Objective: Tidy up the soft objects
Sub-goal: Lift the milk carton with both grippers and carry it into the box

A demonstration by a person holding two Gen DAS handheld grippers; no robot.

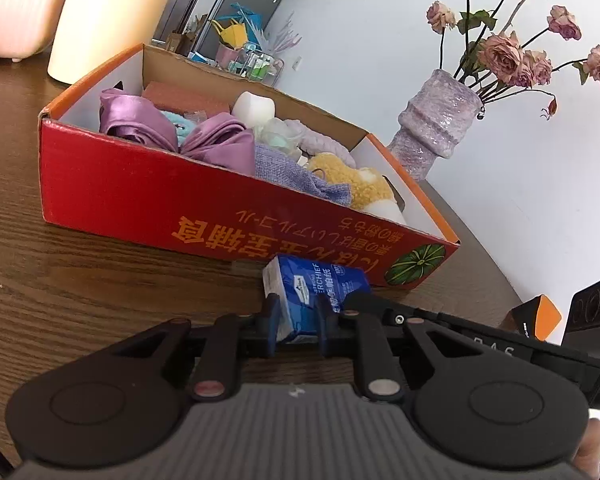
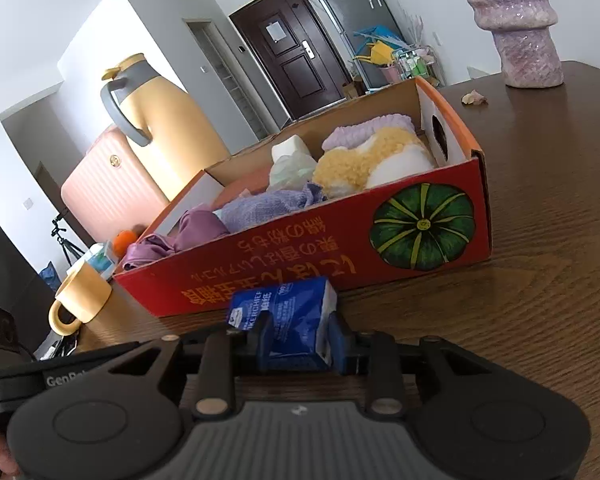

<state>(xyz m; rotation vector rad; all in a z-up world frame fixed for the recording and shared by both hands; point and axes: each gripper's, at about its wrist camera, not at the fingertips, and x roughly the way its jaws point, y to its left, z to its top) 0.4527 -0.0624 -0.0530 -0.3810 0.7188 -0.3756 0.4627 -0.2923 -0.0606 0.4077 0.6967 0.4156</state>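
Note:
A blue tissue pack (image 1: 314, 294) lies on the wooden table just in front of a red cardboard box (image 1: 148, 196). My left gripper (image 1: 298, 322) is shut on one end of the pack. My right gripper (image 2: 300, 334) is shut on the same blue tissue pack (image 2: 290, 318) from the other side. The red box (image 2: 300, 264) holds soft things: a purple satin bow (image 1: 204, 136), a lavender cloth (image 1: 288, 170), a yellow plush (image 1: 356, 182), a white block (image 1: 254, 108) and a lilac knit piece (image 2: 364, 128).
A purple vase (image 1: 436, 128) with dried roses stands right of the box near the table edge. A yellow thermos (image 2: 160, 120), a yellow mug (image 2: 80, 300) and a pink case (image 2: 104, 184) stand left of the box. A petal (image 2: 474, 98) lies by the vase base.

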